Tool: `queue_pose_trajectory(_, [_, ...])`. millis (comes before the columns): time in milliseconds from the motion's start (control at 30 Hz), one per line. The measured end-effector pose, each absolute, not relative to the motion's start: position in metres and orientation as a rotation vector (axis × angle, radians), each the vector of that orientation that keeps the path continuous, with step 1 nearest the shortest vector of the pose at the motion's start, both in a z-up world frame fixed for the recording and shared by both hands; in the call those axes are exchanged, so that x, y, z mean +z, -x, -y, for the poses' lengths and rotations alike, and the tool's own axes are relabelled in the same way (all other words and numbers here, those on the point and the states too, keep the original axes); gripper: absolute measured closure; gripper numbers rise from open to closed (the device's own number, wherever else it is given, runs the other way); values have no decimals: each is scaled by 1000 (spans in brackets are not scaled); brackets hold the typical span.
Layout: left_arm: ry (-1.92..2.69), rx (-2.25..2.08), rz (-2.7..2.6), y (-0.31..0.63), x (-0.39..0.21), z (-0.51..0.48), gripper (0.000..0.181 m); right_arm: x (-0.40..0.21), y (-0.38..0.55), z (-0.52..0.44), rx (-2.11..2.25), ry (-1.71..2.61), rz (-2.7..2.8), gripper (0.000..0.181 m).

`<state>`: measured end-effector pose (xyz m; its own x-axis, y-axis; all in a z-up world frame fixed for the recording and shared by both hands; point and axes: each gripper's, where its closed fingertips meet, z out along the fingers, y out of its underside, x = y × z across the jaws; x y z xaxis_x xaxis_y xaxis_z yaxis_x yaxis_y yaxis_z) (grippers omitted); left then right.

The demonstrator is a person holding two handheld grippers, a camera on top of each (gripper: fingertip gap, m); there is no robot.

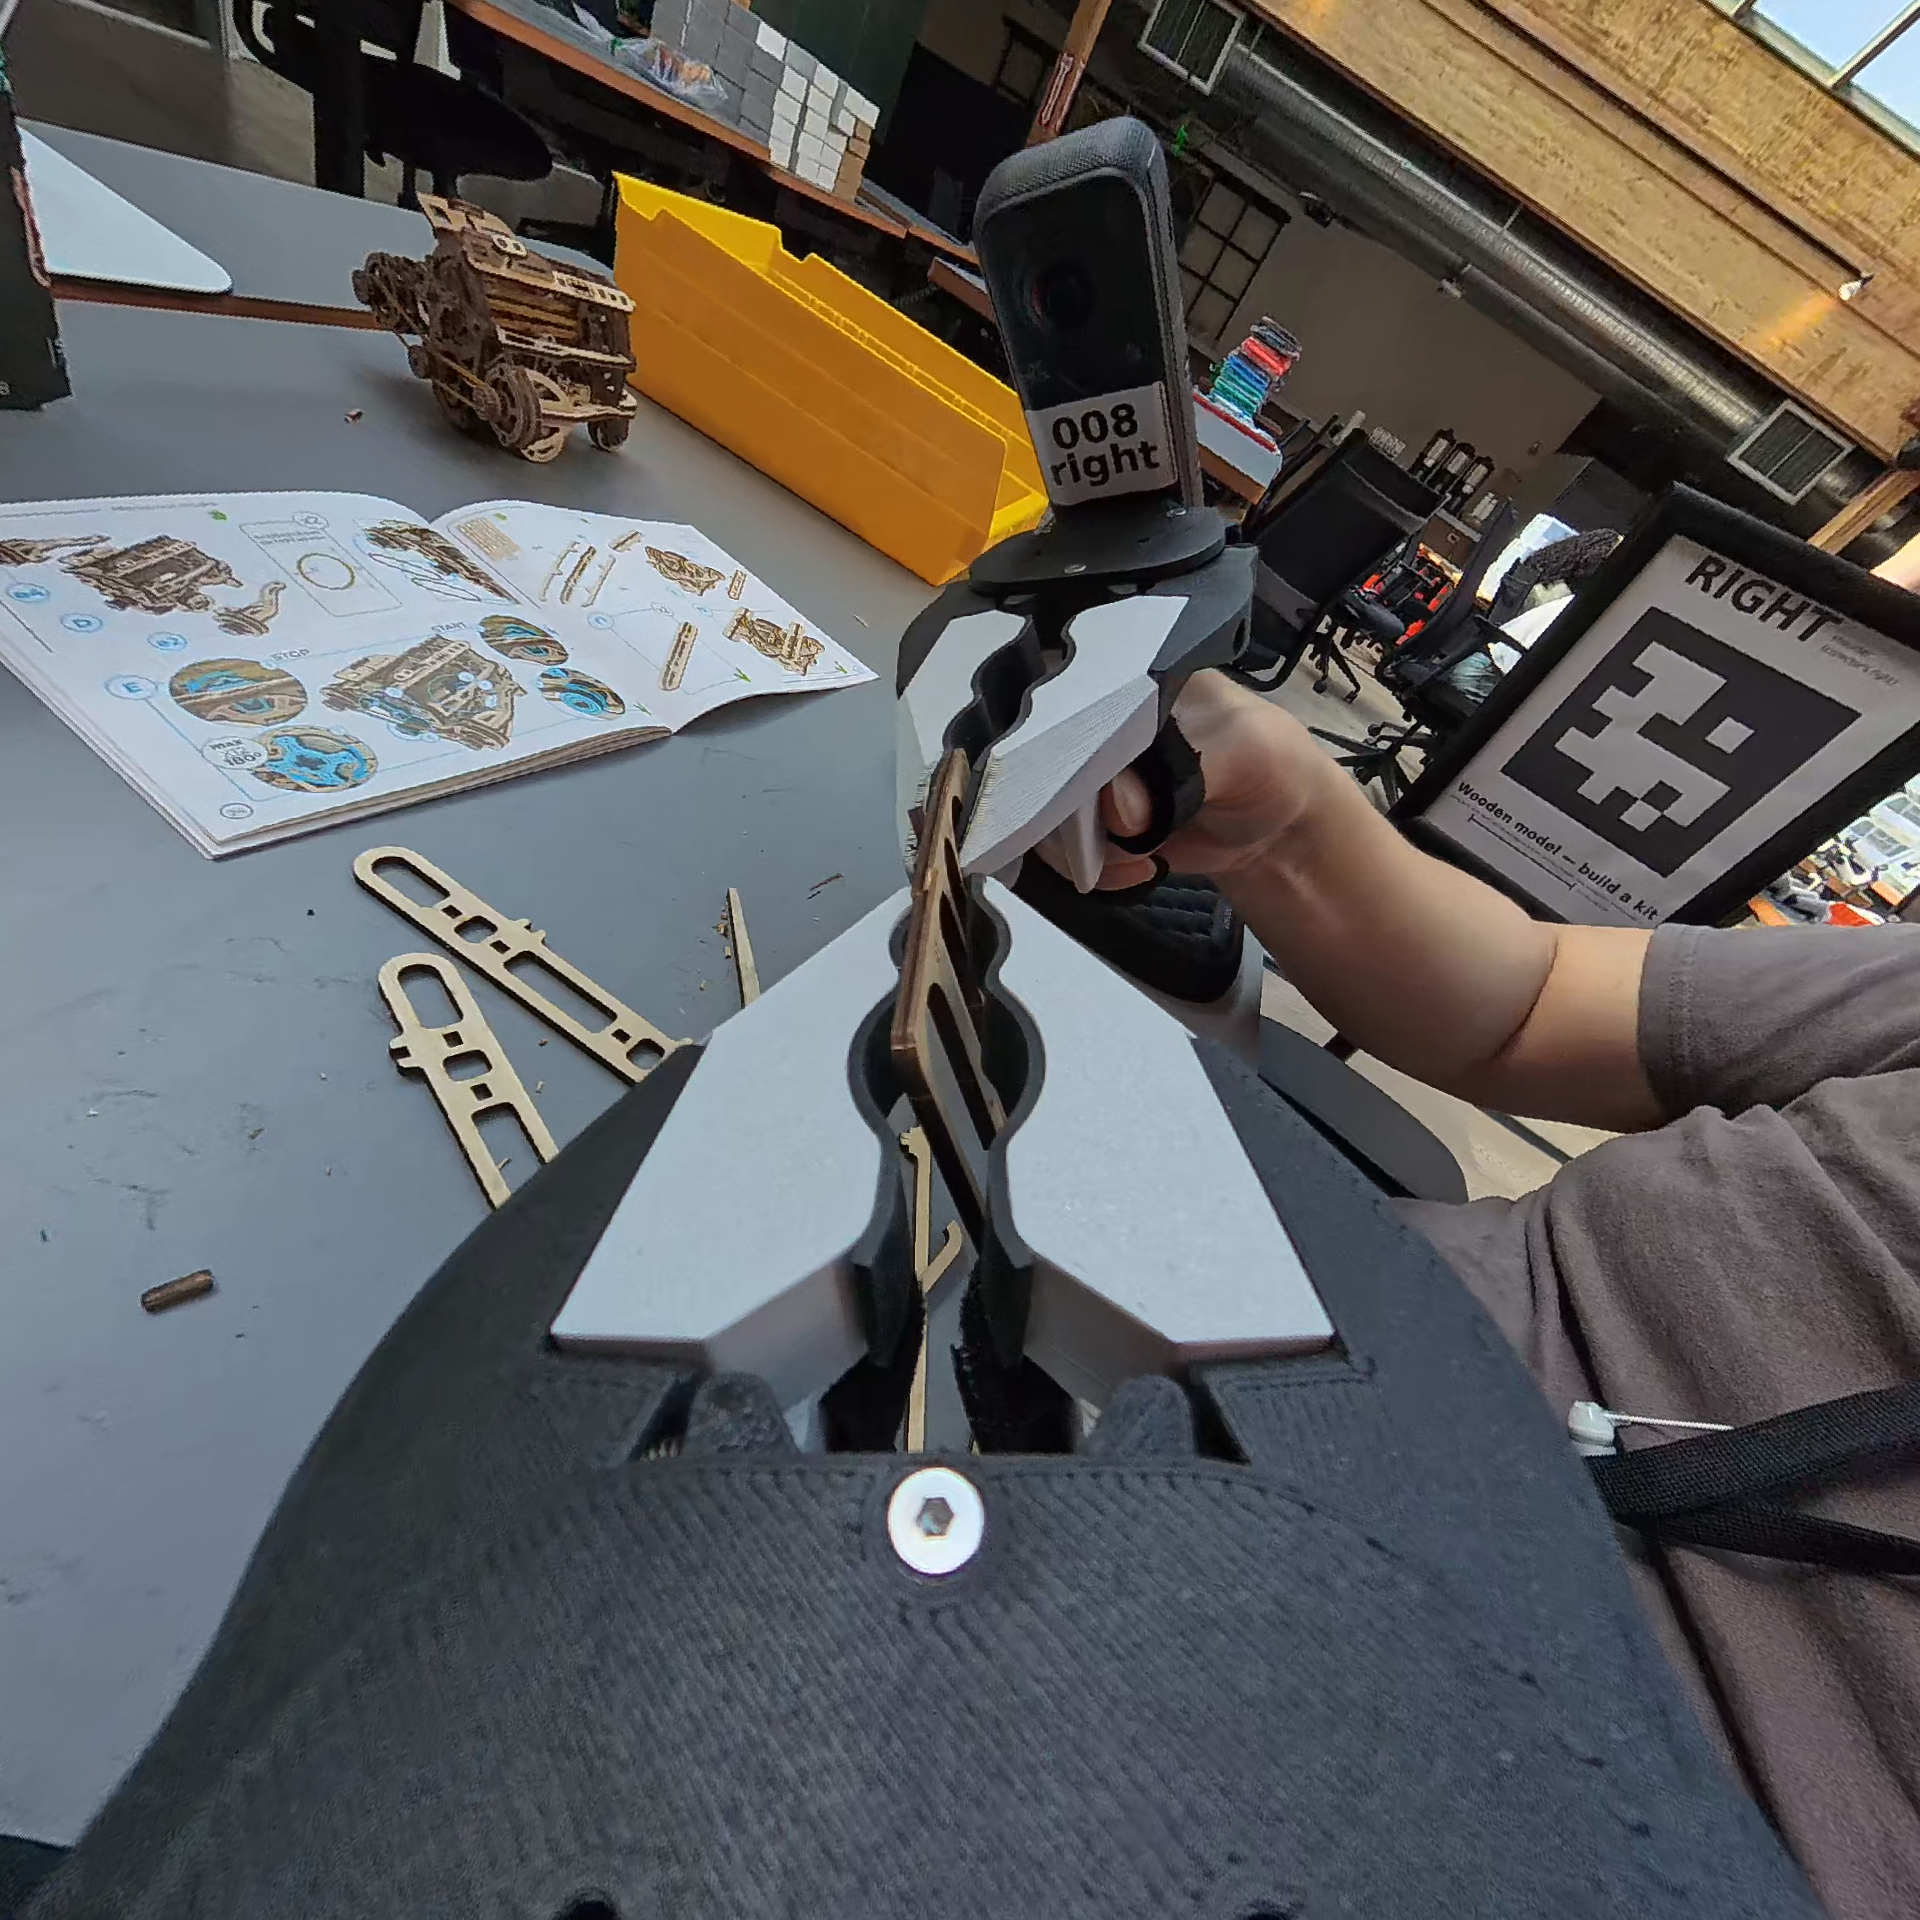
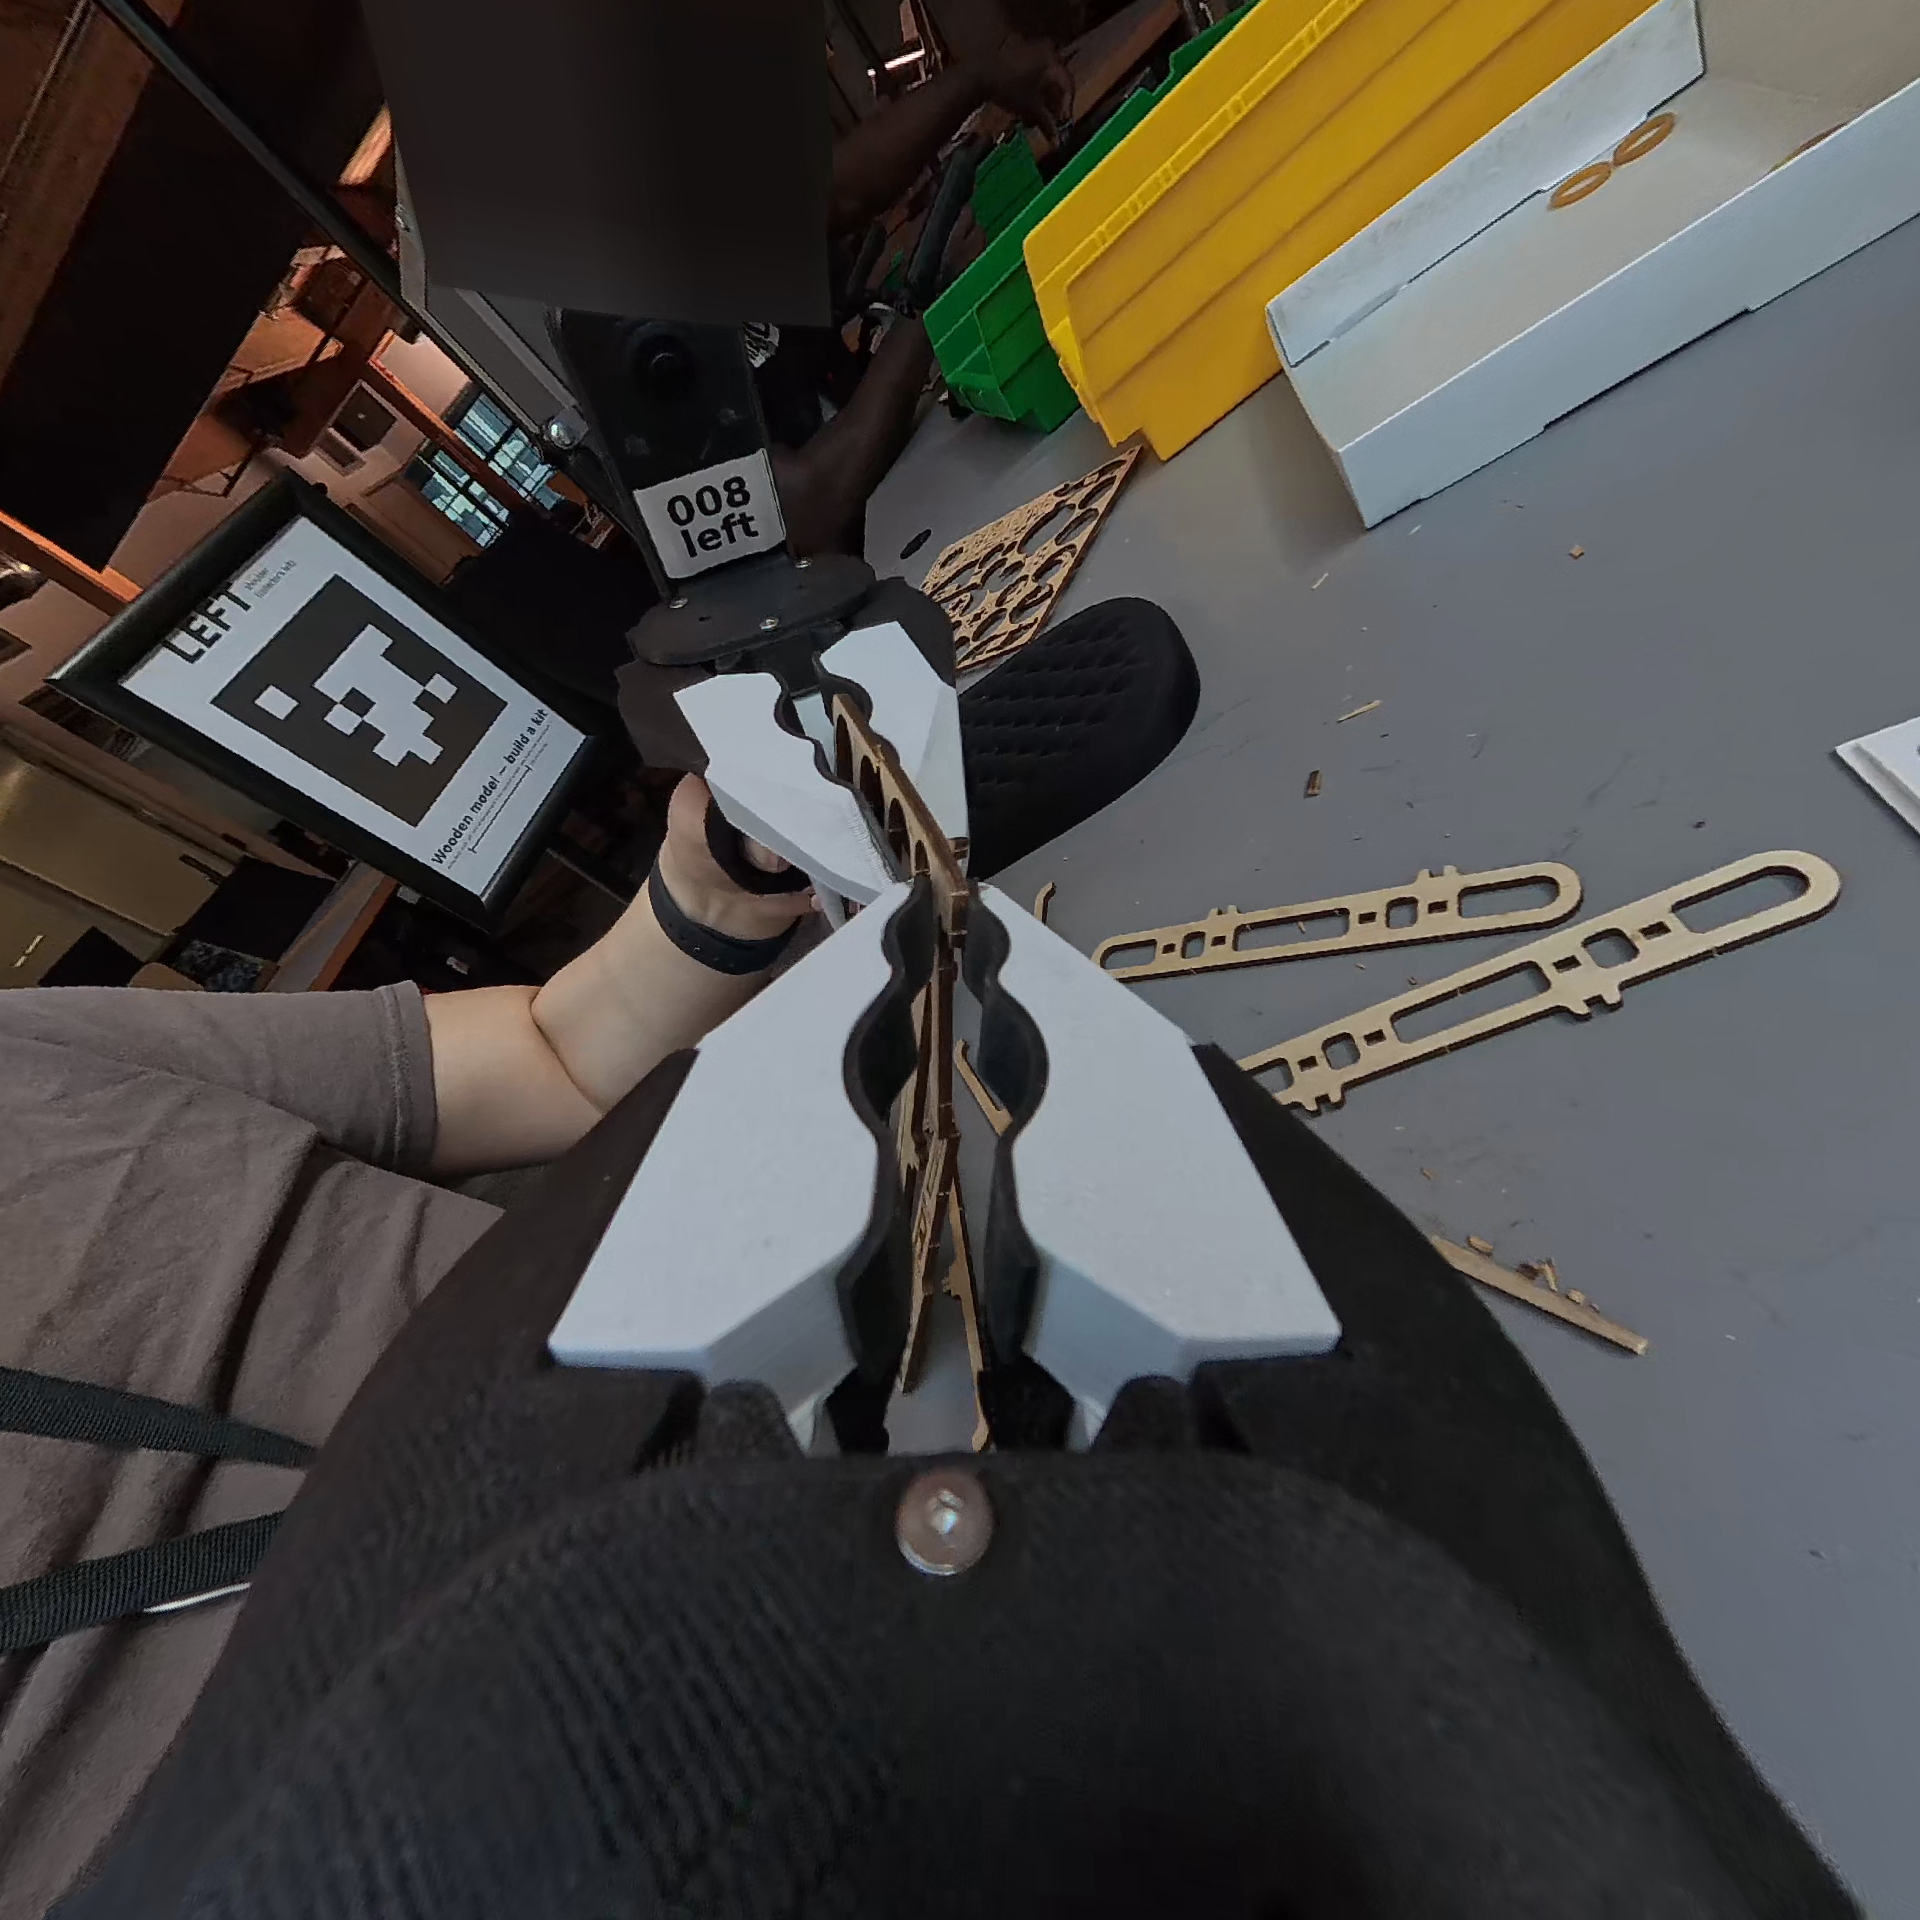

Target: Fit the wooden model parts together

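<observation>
My left gripper (image 1: 940, 904) is shut on a brown slotted wooden strip (image 1: 935, 997), held edge-up above the grey table (image 1: 208, 1143). A thinner pale wooden piece (image 1: 920, 1247) sits deeper between its fingers. My right gripper (image 1: 951, 800) faces it, its tips closed on the strip's far end. In the right wrist view my right gripper (image 2: 935, 899) is shut on wooden parts (image 2: 930, 1101) seen edge-on. They meet the holed strip (image 2: 883, 800) in the left gripper (image 2: 914, 862). How the parts join is hidden by the fingers.
Two loose slotted strips (image 1: 509, 956) (image 1: 462, 1070) lie on the table, also in the right wrist view (image 2: 1340, 920) (image 2: 1538, 977). Farther off are an open instruction booklet (image 1: 395, 644), a built wooden model (image 1: 499, 322), a yellow bin (image 1: 810, 364), a white box (image 2: 1558, 312) and a cut-out wooden sheet (image 2: 1029, 561). Only a small space, under 4 cm, lies between the two pairs of fingers. Both grippers' tips are roughly 40 centimeters from the built wooden model (image 1: 499, 322).
</observation>
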<state>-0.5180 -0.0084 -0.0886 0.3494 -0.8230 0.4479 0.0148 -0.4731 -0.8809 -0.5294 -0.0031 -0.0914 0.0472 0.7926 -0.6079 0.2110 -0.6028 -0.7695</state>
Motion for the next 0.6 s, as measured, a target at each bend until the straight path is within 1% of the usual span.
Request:
queue_pose_trajectory(167, [1765, -1224, -719, 519, -92, 8, 179, -96, 530, 3, 1528, 1909, 1003, 178])
queue_pose_trajectory(267, [1754, -1317, -694, 519, -93, 8, 180, -96, 530, 1, 1486, 1871, 1030, 175])
queue_pose_trajectory(333, [1752, -1313, -703, 517, -96, 8, 179, -100, 527, 0, 1442, 1901, 1031, 171])
queue_pose_trajectory(500, [1747, -1305, -733, 512, -95, 13, 179, -100, 521, 3, 1363, 1921, 1068, 169])
queue_pose_trajectory(600, [1738, -1281, -720, 514, -91, 11, 180, -96, 517, 4, 1387, 1932, 1069, 169])
